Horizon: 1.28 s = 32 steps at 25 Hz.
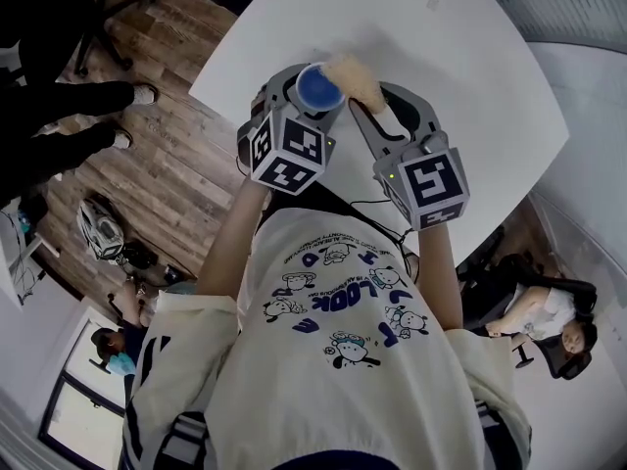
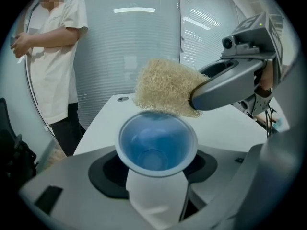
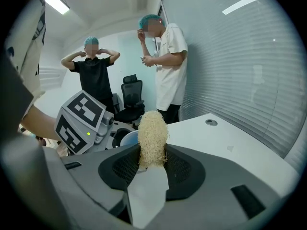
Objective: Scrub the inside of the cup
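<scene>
We stand over a white table on a wood-plank floor, with a wall of pale blinds behind it. The left claw is clenched on the cup, holding it clear of the table. The cup is white outside and blue inside, and its open mouth is tipped back toward that claw's camera. The right claw is clamped on a straw-coloured loofah scrubber, whose fibrous end sticks out past the jaws. In the left gripper view the loofah sits at the cup's far rim, overlapping its edge and not down inside. We cannot tell whether the two touch. The cup looks empty. Beyond the table, one person in a white T-shirt stands by the blinds. Another in black has both hands raised to the head, beside a black office chair.
</scene>
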{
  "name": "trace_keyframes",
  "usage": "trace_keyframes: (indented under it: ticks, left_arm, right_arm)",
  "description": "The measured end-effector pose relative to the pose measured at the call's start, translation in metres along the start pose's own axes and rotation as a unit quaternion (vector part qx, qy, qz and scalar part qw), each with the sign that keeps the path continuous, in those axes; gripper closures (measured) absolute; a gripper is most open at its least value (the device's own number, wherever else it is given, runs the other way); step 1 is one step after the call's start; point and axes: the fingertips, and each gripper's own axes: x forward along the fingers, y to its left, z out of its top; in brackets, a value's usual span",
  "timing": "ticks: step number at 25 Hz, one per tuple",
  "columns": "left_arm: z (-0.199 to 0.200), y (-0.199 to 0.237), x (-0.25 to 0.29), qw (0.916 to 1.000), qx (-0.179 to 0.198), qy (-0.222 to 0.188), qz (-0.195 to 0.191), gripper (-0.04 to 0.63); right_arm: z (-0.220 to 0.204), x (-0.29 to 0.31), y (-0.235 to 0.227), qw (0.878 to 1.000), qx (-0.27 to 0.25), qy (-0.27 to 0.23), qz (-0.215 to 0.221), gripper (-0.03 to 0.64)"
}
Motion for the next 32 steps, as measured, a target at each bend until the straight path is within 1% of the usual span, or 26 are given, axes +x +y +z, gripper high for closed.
trace_keyframes:
  ticks: [4, 9, 13, 18, 25, 32]
  left_arm:
    - [0.003, -0.004, -0.003, 0.9991, 0.041, 0.008, 0.012, 0.264]
    - [0.010, -0.016, -0.016, 0.9972, 0.072, 0.011, 0.019, 0.265]
    - [0.018, -0.030, -0.031, 0.9966, 0.079, 0.010, 0.019, 0.265]
    - [0.014, -0.034, -0.030, 0.9955, 0.091, 0.011, 0.022, 0.265]
    - [0.022, -0.043, -0.043, 0.9917, 0.127, 0.011, 0.017, 0.265]
    - [0.021, -0.053, -0.050, 0.9883, 0.151, 0.005, 0.016, 0.265]
  right_arm:
    - [0.001, -0.004, 0.008, 1.000, -0.024, 0.011, 0.011, 0.479]
    - [-0.002, -0.019, 0.017, 0.998, -0.061, 0.031, 0.007, 0.480]
    - [0.001, -0.037, 0.022, 0.997, -0.072, 0.034, 0.010, 0.480]
    - [-0.010, -0.036, 0.019, 0.997, -0.072, 0.039, 0.014, 0.482]
    - [-0.013, -0.044, 0.021, 0.993, -0.101, 0.055, 0.032, 0.482]
    - [-0.023, -0.047, 0.028, 0.991, -0.108, 0.062, 0.039, 0.483]
